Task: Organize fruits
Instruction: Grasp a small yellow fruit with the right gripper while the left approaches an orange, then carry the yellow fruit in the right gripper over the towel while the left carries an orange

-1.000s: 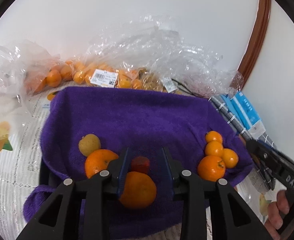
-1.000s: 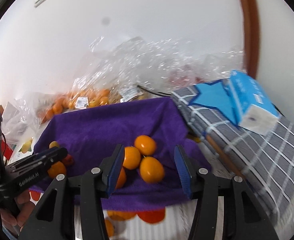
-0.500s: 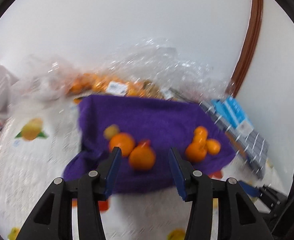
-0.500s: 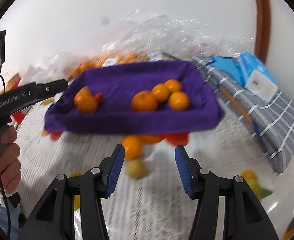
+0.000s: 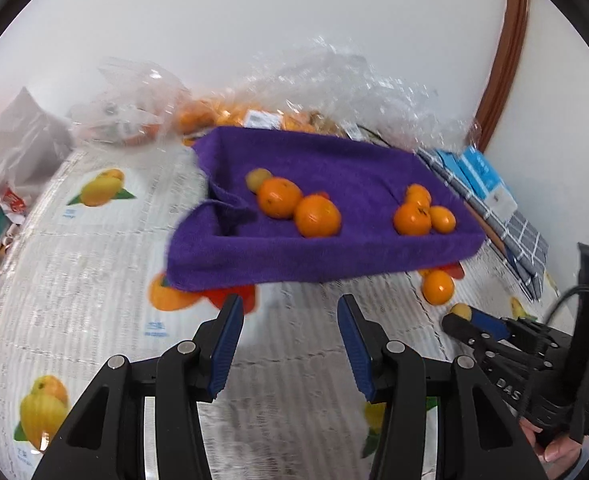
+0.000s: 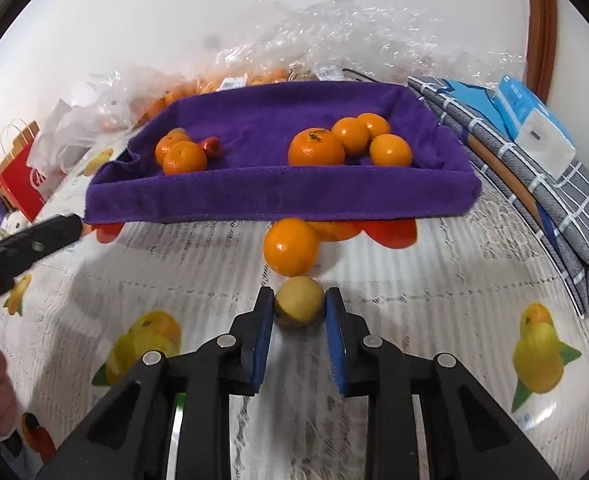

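Worktop [image 6: 434,280] wore a white cloth w/ printed lemons & oranges. Crumpled clear plastic bags [image 6: 354,36] were heaped at the back against a white wall [image 5: 274,20]. Right side: folded grey checked cloth [image 6: 574,216] w/ a blue-and-white box [image 6: 534,124] on top, brown curved trim [image 5: 502,64] behind. Left side: red paper bag [image 6: 18,184] w/ white handles, white plastic bag [image 5: 18,140] near it; something purple by the far left edge, too small to tell.

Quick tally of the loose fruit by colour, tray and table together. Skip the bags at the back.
orange fruit: 7
yellow-brown fruit: 2
red fruit: 1
Total: 10
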Motion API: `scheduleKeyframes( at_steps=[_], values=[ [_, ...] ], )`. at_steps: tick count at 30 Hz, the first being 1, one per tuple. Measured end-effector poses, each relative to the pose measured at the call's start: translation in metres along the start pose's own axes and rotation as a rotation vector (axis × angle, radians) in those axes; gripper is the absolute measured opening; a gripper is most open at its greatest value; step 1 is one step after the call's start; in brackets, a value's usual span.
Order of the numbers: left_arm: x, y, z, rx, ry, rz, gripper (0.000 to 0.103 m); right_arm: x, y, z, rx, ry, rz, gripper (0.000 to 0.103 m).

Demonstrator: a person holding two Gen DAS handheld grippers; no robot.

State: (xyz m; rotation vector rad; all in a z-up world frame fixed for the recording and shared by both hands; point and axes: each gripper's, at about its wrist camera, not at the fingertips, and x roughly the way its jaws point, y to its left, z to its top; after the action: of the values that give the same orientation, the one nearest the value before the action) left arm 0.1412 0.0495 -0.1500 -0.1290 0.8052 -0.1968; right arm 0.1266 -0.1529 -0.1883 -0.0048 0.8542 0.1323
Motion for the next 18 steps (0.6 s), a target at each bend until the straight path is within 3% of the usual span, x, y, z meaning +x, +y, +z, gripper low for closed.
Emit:
scheduleKeyframes(
  at_steps=[8, 14, 18],
  values=[
    [0.04, -0.067, 0.003, 0.057, 0.095, -0.109, 0.047, -0.043, -0.041, -0.014, 0.017, -0.062, -0.07, 0.026],
    [0.067, -0.102, 0.002, 0.055, 0.152, -0.146, 0.047, -0.066, -0.064, -0.025, 0.039, -0.089, -0.067, 0.026],
    [0.077, -0.117, 0.003, 0.078, 0.15, -0.128, 0.047, -0.074, -0.077, -0.027, 0.074, -0.108, -0.055, 0.026]
  ],
)
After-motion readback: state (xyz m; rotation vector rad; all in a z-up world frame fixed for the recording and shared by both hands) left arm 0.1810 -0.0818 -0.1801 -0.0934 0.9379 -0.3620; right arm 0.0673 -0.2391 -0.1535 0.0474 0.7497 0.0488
